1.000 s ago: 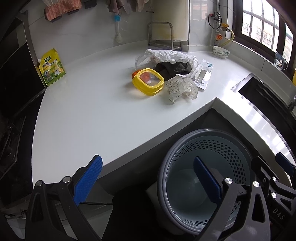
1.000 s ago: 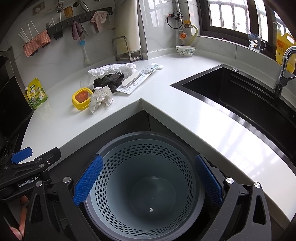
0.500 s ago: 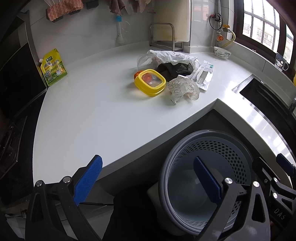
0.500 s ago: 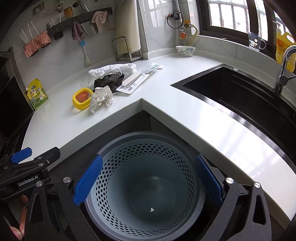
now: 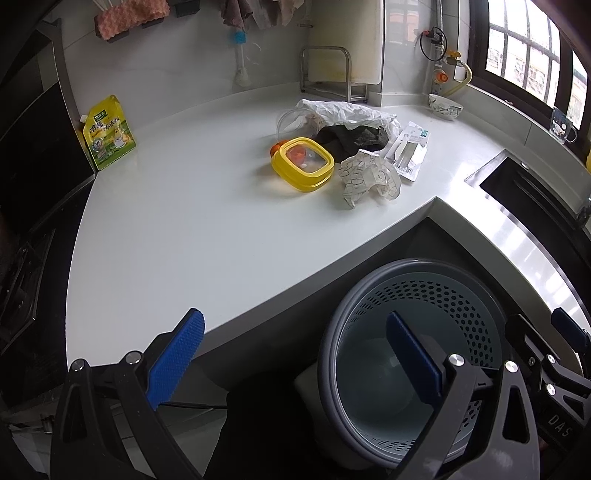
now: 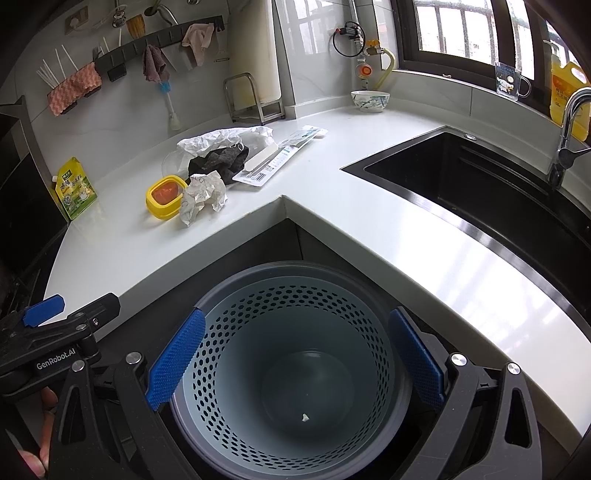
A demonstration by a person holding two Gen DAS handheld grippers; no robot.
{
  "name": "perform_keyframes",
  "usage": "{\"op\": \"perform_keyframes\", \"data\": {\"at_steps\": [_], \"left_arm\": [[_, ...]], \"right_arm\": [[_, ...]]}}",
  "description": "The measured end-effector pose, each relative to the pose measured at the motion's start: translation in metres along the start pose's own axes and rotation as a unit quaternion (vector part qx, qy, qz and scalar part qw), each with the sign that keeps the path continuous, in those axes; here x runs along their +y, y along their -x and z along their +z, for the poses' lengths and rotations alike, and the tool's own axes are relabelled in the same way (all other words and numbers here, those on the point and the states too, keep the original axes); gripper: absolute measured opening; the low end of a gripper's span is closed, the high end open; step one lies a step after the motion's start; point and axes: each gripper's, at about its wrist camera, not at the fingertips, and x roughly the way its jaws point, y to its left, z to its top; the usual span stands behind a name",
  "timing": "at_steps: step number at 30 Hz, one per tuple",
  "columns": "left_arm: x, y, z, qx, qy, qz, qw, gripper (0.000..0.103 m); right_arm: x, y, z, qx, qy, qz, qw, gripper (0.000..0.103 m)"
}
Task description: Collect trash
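Green-yellow pouch leaned on wall; bowl near window; black sink with faucet; cloths hung on rail; metal rack stood at the corner.

a white l-shaped desk wraps an inner corner, glossy with daylight from a dark-framed window at far right. a black sink with a chrome faucet sits at right. pale tiled walls carry a dark hanging rail at far left.
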Motion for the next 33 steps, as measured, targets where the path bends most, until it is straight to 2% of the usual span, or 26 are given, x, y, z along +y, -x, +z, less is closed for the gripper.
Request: {"op": "perform_keyframes", "data": {"at_steps": [21,33], "left_arm": [[0.005,0.001,0.000,-0.007,0.006,0.006,0.9999,0.097],[0.027,-0.027,0.034,-0.023,0.031,0.035,0.9987,0.097]], "right_arm": [[0.002,0.000,0.000,-0.003,0.004,0.003,1.000,0.095],[0.000,-0.028,0.029,-0.009,0.006,0.015,1.000,0.095]]}}
